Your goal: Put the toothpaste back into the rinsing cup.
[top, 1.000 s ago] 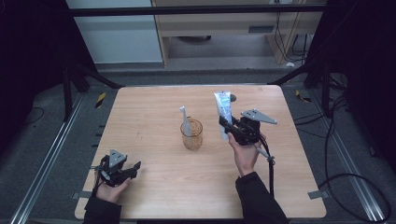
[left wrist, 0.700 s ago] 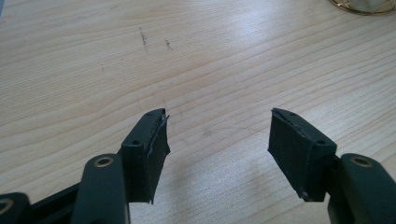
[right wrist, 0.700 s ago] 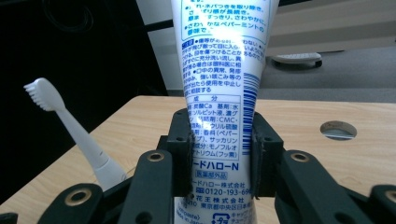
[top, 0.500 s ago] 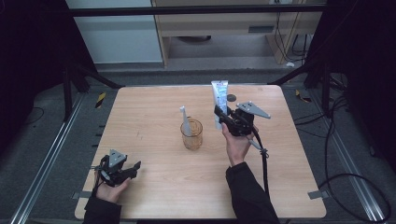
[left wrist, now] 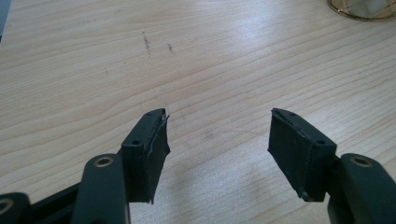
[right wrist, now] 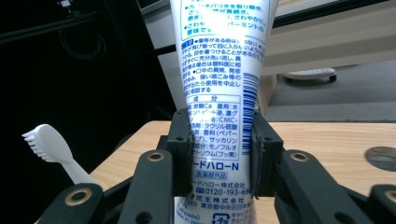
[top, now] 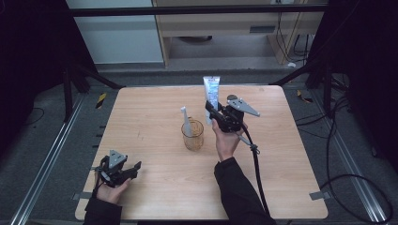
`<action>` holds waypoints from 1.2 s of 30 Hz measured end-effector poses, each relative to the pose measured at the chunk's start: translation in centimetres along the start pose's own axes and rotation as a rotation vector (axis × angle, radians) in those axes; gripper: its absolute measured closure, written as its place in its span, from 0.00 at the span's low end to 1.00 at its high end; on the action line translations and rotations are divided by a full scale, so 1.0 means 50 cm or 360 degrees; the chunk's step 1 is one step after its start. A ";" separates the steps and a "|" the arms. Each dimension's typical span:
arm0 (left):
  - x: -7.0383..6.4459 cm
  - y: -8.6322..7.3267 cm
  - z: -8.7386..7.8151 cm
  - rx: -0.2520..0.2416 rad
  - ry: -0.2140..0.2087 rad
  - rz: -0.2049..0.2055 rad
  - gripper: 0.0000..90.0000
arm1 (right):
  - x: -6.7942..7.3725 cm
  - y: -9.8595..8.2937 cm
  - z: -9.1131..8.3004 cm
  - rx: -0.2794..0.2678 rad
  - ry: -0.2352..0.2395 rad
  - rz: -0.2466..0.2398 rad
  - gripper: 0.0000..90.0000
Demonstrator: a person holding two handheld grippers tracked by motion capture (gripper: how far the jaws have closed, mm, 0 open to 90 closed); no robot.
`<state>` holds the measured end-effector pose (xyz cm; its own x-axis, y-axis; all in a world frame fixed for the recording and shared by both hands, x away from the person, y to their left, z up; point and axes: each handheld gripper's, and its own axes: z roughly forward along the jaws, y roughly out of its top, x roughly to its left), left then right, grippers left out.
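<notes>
The right gripper (top: 210, 107), held up in the person's right hand (top: 225, 138) above the far middle of the wooden table (top: 291, 159), is clamped on a white toothpaste tube (top: 211, 93) that stands upright with its flat crimped end at the top. In the right gripper view, both black pads (right wrist: 181, 154) press flat against the sides of the tube's lower body, with blue print running down the tube between them and its bottom end dropping out of sight below the jaws. The grey three-cornered plate (top: 244, 106) on top of that gripper points toward the right side of the table, and a black cable (top: 256, 161) trails from it back along the person's dark sleeve (top: 239, 192). Just to the left of the held tube, a clear amber-tinted glass cup (top: 193, 135) stands on the table with a white toothbrush (top: 186, 120) leaning inside it, bristle head up; the tube is near the cup and above it, not touching. The same brush head shows at the left edge of the right gripper view (right wrist: 46, 143). At the near left corner of the table, the left gripper (top: 135, 167) rests low in the person's left hand (top: 109, 190), well apart from the cup. In the left gripper view its jaws stand wide apart over bare wood, gripping nothing, with the cup's rim (left wrist: 362, 9) at the upper right corner.
</notes>
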<state>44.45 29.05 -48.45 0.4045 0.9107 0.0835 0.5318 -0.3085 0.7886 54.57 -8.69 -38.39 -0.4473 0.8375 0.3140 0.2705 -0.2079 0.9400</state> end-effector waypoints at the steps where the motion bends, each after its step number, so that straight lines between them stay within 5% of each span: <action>1: 0.000 0.000 0.000 -0.0002 0.0001 -0.0001 0.41 | 0.002 -0.002 0.004 0.0002 0.0004 -0.0002 0.75; 20: 0.000 0.000 0.000 -0.0006 -0.0003 -0.0002 0.41 | 0.026 -0.066 0.080 0.0072 0.0053 -0.0016 0.74; 36: 0.000 0.000 0.000 -0.0001 -0.0004 0.0002 0.41 | 0.030 -0.100 0.100 0.0192 0.0054 -0.0070 0.73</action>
<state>44.45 29.05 -48.49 0.4069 0.9097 0.0833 0.5309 -0.3097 0.7888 56.81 -3.85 -43.26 -0.4887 0.8266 0.2791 0.3495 -0.1076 0.9307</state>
